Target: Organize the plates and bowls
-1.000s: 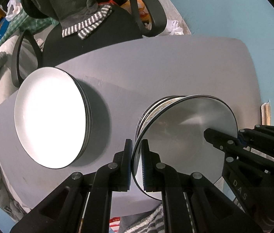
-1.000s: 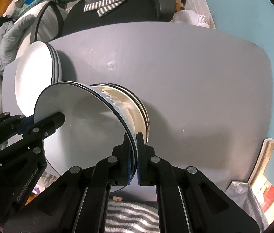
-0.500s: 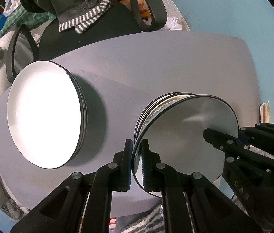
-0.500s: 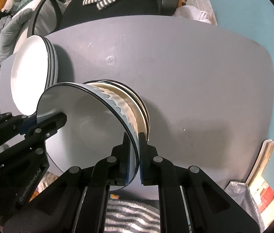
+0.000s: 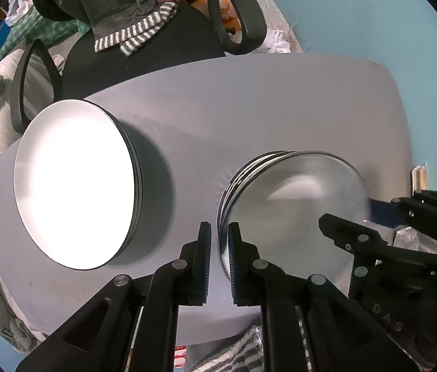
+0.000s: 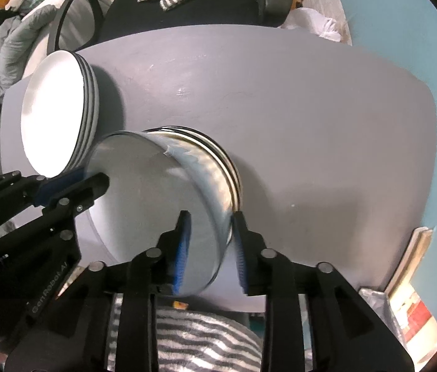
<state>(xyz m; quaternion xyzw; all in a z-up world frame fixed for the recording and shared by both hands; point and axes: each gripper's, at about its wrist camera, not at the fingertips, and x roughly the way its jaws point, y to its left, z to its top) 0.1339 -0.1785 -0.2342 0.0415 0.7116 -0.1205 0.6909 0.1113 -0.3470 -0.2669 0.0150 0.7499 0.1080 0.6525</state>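
The white black-rimmed bowl (image 6: pixel 156 214), dropped onto the bowl stack (image 5: pixel 249 167) on the grey bench (image 6: pixel 296 108), is best freed fully: the right gripper (image 6: pixel 209 248), just opening, straddles its rim unclamped, while the left gripper (image 5: pixel 220 257), barely parted, should be spread before lifting.

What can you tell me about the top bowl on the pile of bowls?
The top bowl is white with a thin dark rim, looks like glazed ceramic, and is empty. It sits nested on the bowl stack on the grey table, blurred. Its rim lies between the fingers of the left gripper and the right gripper; both jaws have just been opening and the pads do not seem to press it.
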